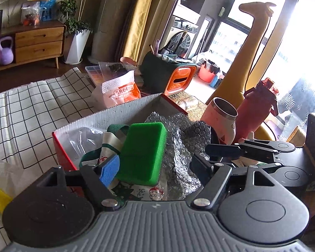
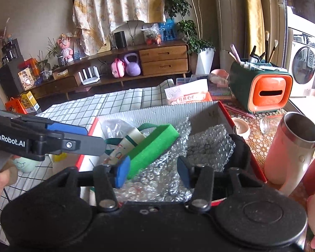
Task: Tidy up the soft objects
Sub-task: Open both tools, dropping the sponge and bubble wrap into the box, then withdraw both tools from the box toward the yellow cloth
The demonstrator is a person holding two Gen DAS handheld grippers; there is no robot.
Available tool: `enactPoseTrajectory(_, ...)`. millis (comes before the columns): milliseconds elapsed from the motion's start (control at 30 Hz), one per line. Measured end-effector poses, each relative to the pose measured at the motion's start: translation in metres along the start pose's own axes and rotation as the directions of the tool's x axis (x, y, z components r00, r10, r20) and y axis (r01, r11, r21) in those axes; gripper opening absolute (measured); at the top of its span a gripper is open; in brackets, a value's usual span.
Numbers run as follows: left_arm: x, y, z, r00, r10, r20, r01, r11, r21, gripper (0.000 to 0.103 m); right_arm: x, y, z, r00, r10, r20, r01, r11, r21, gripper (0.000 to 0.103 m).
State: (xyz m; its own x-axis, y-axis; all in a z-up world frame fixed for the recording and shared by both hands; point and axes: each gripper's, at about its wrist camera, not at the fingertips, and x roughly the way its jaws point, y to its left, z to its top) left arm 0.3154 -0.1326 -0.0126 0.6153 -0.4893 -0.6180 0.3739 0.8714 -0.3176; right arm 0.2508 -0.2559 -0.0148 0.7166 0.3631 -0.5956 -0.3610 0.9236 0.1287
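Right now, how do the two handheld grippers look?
Both grippers are black with two round discs at the base and silver pivot bolts. The left gripper has a ribbed grey housing; its side reads GenRobot.AI. The right gripper has a black body. The finger pads are blue.

A low wooden sideboard (image 2: 136,61) with two drawers stands against a pale wall (image 2: 31,10). A potted plant (image 2: 199,42) stands beside it, then yellow curtains (image 1: 140,16). Bright daylight floods through tall windows (image 1: 237,6), near a washing machine (image 2: 304,67).
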Motion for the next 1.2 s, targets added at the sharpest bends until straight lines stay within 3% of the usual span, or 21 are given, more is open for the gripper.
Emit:
enactPoseTrajectory(200, -0.046, 0.007, -0.006, 0.999, 0.036, 0.035, -0.036, 0.999, 0.012, 0.076, -0.026, 0.021, 0.003, 0.999, 0.029, 0.046, -0.029, 0.999, -0.014, 0.062)
enactPoseTrajectory(267, -0.064, 0.012, -0.009, 0.998, 0.053, 0.044, -0.054, 0.999, 0.007, 0.081, -0.033, 0.030, 0.004, 0.997, 0.047, 0.054, -0.046, 0.999, -0.015, 0.064)
enactPoseTrajectory(367, -0.087, 0.021, -0.015, 0.995, 0.078, 0.066, -0.077, 0.997, -0.007, 0.082, -0.039, 0.045, 0.006, 0.995, 0.084, 0.053, -0.083, 0.996, -0.029, 0.064)
enactPoseTrajectory(667, -0.144, 0.053, -0.039, 0.980, 0.163, 0.111, -0.154, 0.985, -0.082, 0.086, -0.040, 0.093, 0.006, 0.986, 0.158, 0.055, -0.153, 0.985, -0.084, 0.079)
enactPoseTrajectory(800, -0.158, 0.069, -0.049, 0.976, 0.190, 0.103, -0.178, 0.977, -0.114, 0.088, -0.034, 0.110, 0.004, 0.983, 0.177, 0.042, -0.172, 0.980, -0.099, 0.083)
enactPoseTrajectory(933, -0.168, 0.082, -0.056, 0.969, 0.220, 0.108, -0.207, 0.971, -0.116, 0.101, -0.024, 0.126, 0.000, 0.980, 0.198, 0.020, -0.194, 0.974, -0.118, 0.084)
enactPoseTrajectory(1067, -0.173, 0.091, -0.057, 0.968, 0.226, 0.109, -0.213, 0.969, -0.122, 0.101, -0.010, 0.143, 0.001, 0.975, 0.222, -0.011, -0.221, 0.965, -0.144, 0.084)
enactPoseTrajectory(1200, -0.176, 0.102, -0.060, 0.955, 0.268, 0.129, -0.250, 0.958, -0.138, 0.103, 0.010, 0.158, 0.004, 0.971, 0.238, -0.029, -0.240, 0.958, -0.156, 0.084)
